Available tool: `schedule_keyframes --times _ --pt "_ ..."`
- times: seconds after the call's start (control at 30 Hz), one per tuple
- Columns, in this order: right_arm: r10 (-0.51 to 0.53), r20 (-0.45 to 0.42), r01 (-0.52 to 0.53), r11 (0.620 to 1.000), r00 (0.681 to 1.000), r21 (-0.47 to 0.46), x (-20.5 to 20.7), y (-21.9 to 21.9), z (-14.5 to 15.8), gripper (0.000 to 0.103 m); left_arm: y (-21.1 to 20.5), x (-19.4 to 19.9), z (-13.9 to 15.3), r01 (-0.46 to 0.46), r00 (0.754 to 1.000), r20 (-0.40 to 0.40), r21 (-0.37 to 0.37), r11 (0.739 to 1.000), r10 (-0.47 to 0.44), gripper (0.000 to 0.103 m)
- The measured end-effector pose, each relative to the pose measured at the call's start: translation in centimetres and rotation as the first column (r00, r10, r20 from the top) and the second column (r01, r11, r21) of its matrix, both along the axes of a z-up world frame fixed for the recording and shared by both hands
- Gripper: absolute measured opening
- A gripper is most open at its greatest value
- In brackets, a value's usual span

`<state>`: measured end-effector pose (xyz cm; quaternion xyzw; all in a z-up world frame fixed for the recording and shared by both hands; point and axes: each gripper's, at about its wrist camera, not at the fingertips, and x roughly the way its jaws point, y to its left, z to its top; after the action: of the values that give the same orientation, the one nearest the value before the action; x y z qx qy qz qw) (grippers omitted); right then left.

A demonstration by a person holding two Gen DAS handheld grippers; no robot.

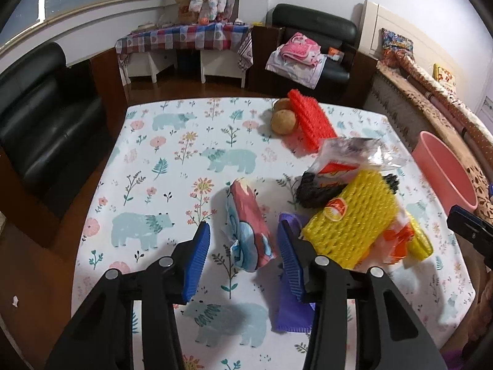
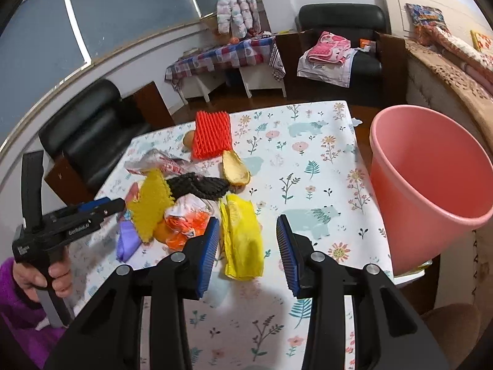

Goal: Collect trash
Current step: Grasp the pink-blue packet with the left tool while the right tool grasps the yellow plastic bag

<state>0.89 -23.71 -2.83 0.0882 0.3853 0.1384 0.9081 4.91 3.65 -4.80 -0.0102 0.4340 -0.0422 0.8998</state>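
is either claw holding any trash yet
Nothing held. The left claw stands open around the pink wrapper; the right claw open over the yellow bag.

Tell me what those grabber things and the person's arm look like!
Each grabber is black plastic with silver round bolts and two ribbed blue pads. The left gripper and right gripper match. Seen from the right wrist camera, the left one has a pistol-style handle and small white lettering on its side. The hand holding it wears a fuzzy purple sleeve.
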Motion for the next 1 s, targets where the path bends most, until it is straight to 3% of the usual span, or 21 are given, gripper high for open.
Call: schedule_keyframes --times 0.2,0.4,0.5,0.77,1.0 --pt "0.062 -0.068 -0.062 0.998 0.996 0.008 0.8 1.3 -1.5 0.039 0.1 0.7 -1.4 -0.01 0.999 -0.04 -0.006 1.0 0.01 0.039" --pt "0.049 -0.117 -0.054 0.998 0.992 -0.039 1.4 1.8 -2.4 0.039 0.5 1.2 -2.5 -0.026 0.997 -0.074 -0.019 0.999 0.025 0.029" --pt "0.048 -0.138 -0.055 0.997 0.989 -0.051 1.7 2.0 -2.9 0.039 0.6 1.3 -2.6 -0.028 0.997 -0.074 -0.023 0.999 0.026 0.029" --pt "0.054 -0.153 -0.067 0.994 0.987 -0.082 1.8 2.4 -3.3 0.039 0.7 1.1 -2.5 -0.029 0.997 -0.069 -0.02 0.999 0.027 0.018" --pt "0.058 -0.158 -0.07 0.995 0.986 -0.071 1.8 2.1 -3.5 0.039 1.1 0.7 -1.5 -0.046 0.998 -0.046 -0.035 0.998 0.044 0.016"
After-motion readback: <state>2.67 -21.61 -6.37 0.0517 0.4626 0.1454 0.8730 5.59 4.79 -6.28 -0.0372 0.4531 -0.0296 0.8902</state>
